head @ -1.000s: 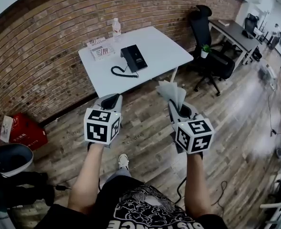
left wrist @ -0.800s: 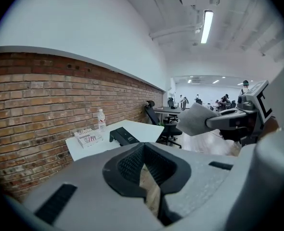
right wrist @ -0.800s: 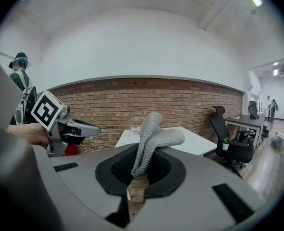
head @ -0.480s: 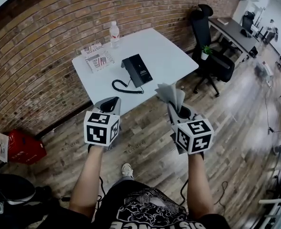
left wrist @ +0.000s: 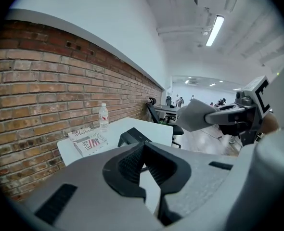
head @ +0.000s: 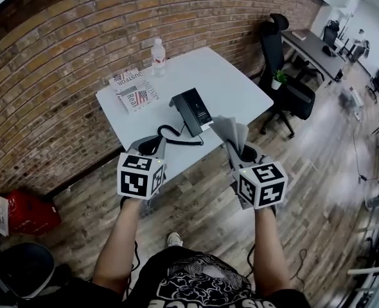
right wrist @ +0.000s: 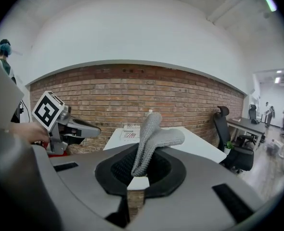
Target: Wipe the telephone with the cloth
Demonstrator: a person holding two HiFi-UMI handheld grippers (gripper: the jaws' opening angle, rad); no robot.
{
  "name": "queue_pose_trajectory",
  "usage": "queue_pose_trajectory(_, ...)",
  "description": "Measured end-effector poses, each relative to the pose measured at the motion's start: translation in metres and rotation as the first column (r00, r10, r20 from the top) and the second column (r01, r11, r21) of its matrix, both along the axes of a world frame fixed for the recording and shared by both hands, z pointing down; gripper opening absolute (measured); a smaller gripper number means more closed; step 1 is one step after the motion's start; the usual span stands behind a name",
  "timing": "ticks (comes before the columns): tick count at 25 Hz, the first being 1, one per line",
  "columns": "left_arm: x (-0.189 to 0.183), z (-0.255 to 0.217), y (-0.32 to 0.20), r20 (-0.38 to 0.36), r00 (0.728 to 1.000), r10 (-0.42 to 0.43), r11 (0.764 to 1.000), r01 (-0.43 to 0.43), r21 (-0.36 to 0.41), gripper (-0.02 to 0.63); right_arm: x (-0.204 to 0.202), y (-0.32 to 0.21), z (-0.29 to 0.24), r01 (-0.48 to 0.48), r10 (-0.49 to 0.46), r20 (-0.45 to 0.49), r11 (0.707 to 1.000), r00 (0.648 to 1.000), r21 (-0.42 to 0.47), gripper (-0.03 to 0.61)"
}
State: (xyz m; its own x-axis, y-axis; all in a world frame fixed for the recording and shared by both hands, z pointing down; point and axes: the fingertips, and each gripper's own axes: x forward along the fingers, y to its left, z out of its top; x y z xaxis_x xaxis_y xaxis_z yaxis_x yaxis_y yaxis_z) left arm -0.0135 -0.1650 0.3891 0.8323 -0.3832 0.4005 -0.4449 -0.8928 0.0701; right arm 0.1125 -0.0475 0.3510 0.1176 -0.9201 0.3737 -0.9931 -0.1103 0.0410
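A black desk telephone [head: 193, 108] w/ a coiled cord [head: 176, 135] is seen on the white rectangular table [head: 234, 85], towards the near edge. It lies ahead of both grippers, approx. between them. Its long axis is judged to run away from the person, tilted a little to the left at the far end. The cord is trailed off the near-left corner, towards the left gripper [head: 152, 145].

A grey knitted cloth [head: 231, 130] is pinched in the right gripper [head: 236, 147]. The jaws are closed on its lower end, and the free part is seen standing up and flopping forward in the right gripper view [right wrist: 154, 138]. The left gripper's jaws are brought together at the tips w/ nothing between them; the phone is seen just past them in the left gripper view [left wrist: 132, 136].

In the head view the cloth is just right of the phone's near-right corner, not touching; the height gap can't be told. The right gripper is judged the nearer, so a short reach fwd and slightly left would be needed, w/ strokes probably best laid along the long axis. The left could be used to steady the phone.
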Motion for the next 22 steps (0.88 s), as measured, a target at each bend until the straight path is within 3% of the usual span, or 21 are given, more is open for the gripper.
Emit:
queue_pose_trajectory(11, 0.005, 0.014, -0.04, 0.004, 1.0, -0.007, 1.0, 0.007, -0.01, 0.006, 0.006, -0.06, 0.005, 0.041, -0.041, -0.028, 0.999, 0.999, -0.006, 0.011)
queue_pose_trajectory(22, 0.033, 0.031, -0.074, 0.034, 0.991, -0.132, 0.991, 0.132, 0.0, 0.006, 0.049, -0.123, 0.021, 0.188, -0.188, -0.01, 0.982, 0.982, 0.011, 0.011)
